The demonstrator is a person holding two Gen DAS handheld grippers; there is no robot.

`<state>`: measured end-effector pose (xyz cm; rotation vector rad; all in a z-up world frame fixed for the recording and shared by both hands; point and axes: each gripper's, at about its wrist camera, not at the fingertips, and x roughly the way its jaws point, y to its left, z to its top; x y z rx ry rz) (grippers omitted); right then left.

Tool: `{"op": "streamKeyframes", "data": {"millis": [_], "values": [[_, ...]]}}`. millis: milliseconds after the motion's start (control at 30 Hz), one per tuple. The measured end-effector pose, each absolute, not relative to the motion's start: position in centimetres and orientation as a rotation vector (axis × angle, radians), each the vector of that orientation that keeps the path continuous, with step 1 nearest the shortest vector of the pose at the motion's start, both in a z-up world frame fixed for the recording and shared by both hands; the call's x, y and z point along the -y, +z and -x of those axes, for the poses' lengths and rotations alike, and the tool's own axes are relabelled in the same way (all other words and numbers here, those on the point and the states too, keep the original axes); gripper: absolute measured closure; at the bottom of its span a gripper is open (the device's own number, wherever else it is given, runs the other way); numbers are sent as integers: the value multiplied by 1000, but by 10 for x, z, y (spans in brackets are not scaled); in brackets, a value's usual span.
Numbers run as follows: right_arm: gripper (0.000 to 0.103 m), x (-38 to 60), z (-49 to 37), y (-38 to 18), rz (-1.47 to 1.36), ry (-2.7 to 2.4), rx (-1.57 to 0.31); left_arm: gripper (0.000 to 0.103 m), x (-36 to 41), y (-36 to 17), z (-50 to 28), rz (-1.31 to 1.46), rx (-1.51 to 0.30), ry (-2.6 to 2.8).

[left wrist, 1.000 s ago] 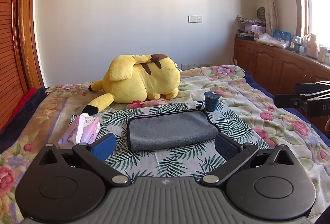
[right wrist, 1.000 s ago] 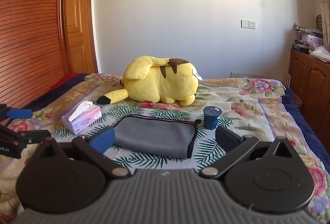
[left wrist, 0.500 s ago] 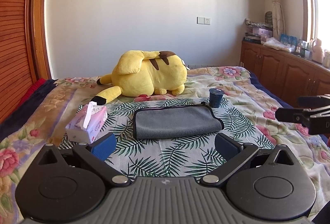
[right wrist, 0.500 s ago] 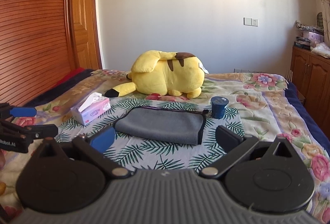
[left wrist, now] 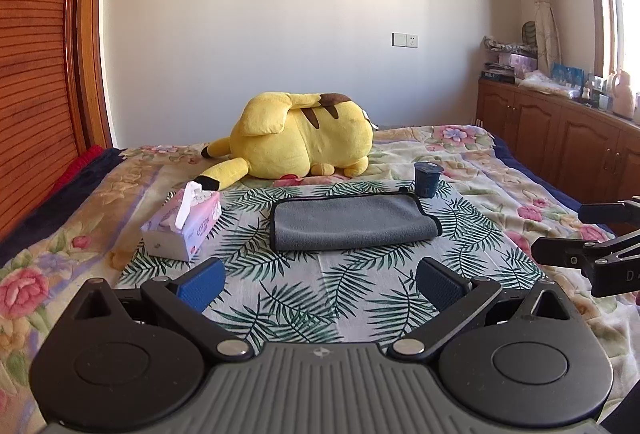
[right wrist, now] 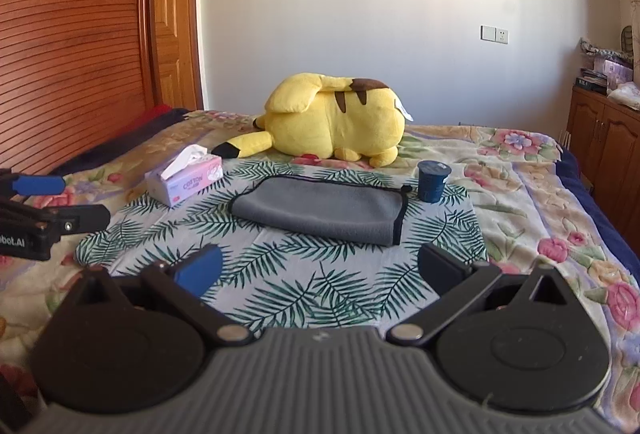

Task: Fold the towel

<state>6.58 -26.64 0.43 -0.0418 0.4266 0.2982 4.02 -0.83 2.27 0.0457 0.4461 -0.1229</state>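
Observation:
A grey towel (left wrist: 352,222) with black edging lies folded flat on a palm-leaf cloth (left wrist: 320,286) on the bed; it also shows in the right wrist view (right wrist: 320,212). My left gripper (left wrist: 320,284) is open and empty, held back from the towel's near edge. My right gripper (right wrist: 320,270) is open and empty, also short of the towel. Each gripper shows at the edge of the other's view: the right one (left wrist: 592,238) and the left one (right wrist: 44,202).
A pink tissue box (left wrist: 184,226) stands left of the towel. A dark blue cup (left wrist: 427,179) stands at its far right corner. A yellow plush toy (left wrist: 304,142) lies behind. Wooden cabinets (left wrist: 560,138) line the right wall; a wooden wardrobe (right wrist: 72,34) is on the left.
Both grippers have pulled back and away from the towel, which now looks smaller and farther off. The towel has not moved.

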Motion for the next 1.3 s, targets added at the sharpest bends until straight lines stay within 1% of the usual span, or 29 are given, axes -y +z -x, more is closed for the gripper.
{"op": "streamKeyframes", "data": {"millis": [400, 1300], "values": [[0, 279, -48, -4, 8, 264, -409, 16, 13, 6, -26, -46, -454, -112], [0, 284, -35, -21, 10, 213, -400, 16, 8, -7, -5, -69, -428, -89]]}}
